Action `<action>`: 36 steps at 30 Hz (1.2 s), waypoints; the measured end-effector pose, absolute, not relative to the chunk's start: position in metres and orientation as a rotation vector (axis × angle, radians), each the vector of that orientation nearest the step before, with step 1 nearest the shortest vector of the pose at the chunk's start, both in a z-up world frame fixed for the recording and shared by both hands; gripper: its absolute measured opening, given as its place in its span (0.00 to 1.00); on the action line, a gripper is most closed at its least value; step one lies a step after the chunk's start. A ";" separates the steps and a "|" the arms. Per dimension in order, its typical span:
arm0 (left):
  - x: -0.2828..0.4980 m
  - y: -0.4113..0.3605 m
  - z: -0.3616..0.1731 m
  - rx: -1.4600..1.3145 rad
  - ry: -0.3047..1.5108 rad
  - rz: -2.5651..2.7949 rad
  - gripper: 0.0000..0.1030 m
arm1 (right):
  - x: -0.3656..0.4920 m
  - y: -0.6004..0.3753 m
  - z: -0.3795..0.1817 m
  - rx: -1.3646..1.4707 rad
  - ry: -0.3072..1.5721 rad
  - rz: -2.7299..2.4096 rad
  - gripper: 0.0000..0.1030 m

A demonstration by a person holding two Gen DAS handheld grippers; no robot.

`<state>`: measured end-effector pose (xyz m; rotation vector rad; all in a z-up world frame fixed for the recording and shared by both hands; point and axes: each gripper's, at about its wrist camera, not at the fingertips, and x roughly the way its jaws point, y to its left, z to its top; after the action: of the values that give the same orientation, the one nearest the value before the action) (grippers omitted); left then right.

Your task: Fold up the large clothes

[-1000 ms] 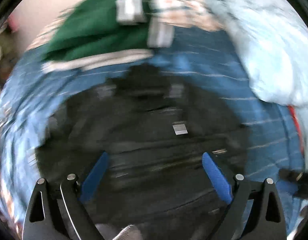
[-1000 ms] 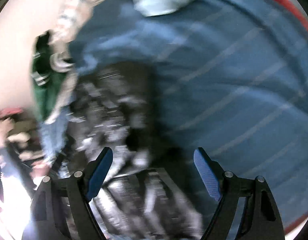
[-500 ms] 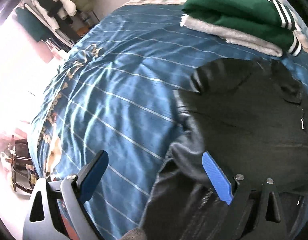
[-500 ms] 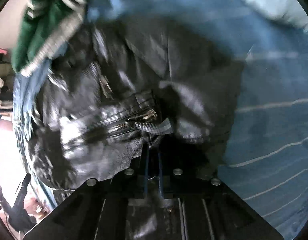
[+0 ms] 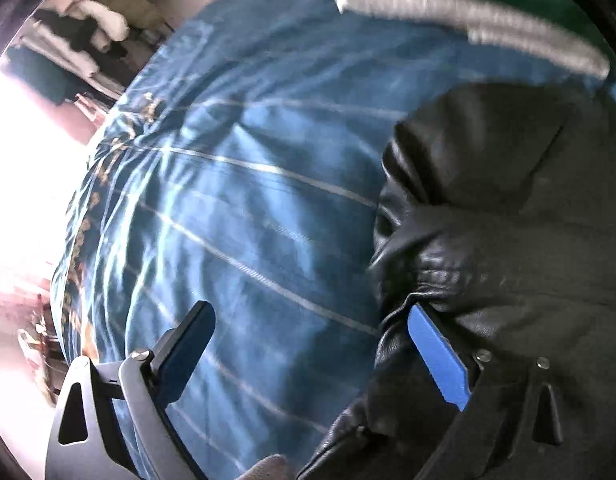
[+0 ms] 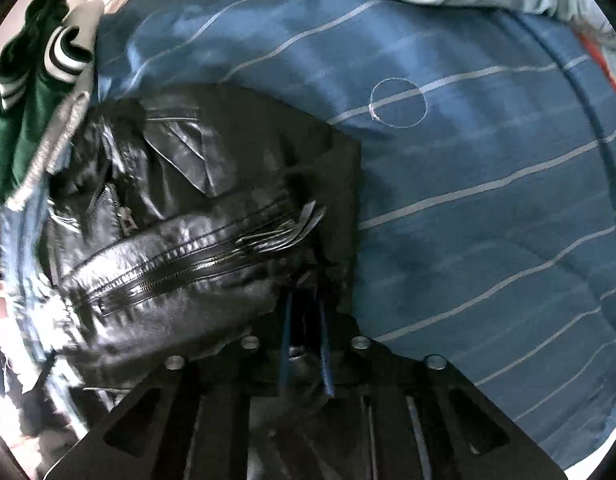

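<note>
Since half a second ago the left gripper point(image 5: 308, 356) has edged closer to the black leather jacket point(image 6: 196, 216), its blue fingers wide apart, the right finger point(image 5: 437, 360) now touching the jacket's creased edge. The right gripper point(image 6: 306, 312) remains clamped on a fold of the jacket, fingers nearly together. The jacket lies bunched on a blue bedspread point(image 6: 487, 184) with thin pale stripes, glossy, wrinkled, a metal zipper point(image 6: 180, 272) running across it. A folded green garment point(image 6: 24, 92) with white stripes sits just beside it. Hanging clothes point(image 5: 96, 28) crowd the bright room's edge.
</note>
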<state>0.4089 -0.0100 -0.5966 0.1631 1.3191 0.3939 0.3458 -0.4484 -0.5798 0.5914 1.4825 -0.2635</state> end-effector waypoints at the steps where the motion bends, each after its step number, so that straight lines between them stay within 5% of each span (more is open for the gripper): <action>1: 0.409 -0.006 -0.595 0.157 1.316 0.374 1.00 | 0.345 -0.453 -0.578 0.626 1.486 -0.255 0.25; 3: 0.402 -0.005 -0.586 0.166 1.306 0.353 1.00 | 0.338 -0.461 -0.572 0.682 1.504 -0.249 0.54; 4: 0.396 -0.004 -0.576 0.170 1.291 0.349 0.99 | 0.331 -0.465 -0.567 0.707 1.502 -0.248 0.57; 8: 0.351 -0.008 -0.548 0.196 1.276 0.337 0.99 | 0.296 -0.465 -0.565 0.713 1.534 -0.196 0.57; 12: 0.321 -0.031 -0.576 0.350 1.341 0.343 0.99 | 0.269 -0.451 -0.592 0.658 1.640 -0.159 0.57; 26: 0.389 -0.006 -0.603 0.338 1.297 0.446 1.00 | 0.290 -0.376 -0.615 0.532 1.692 -0.043 0.57; 31: 0.388 -0.009 -0.605 0.354 1.283 0.451 1.00 | 0.276 -0.401 -0.623 0.550 1.648 -0.197 0.46; 36: 0.388 -0.006 -0.606 0.308 1.293 0.441 1.00 | 0.259 -0.415 -0.622 0.569 1.624 -0.249 0.46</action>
<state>0.3883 -0.0060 -0.6055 0.3081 1.2932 0.4413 0.2592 -0.4149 -0.6223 0.5693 1.6242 -0.2485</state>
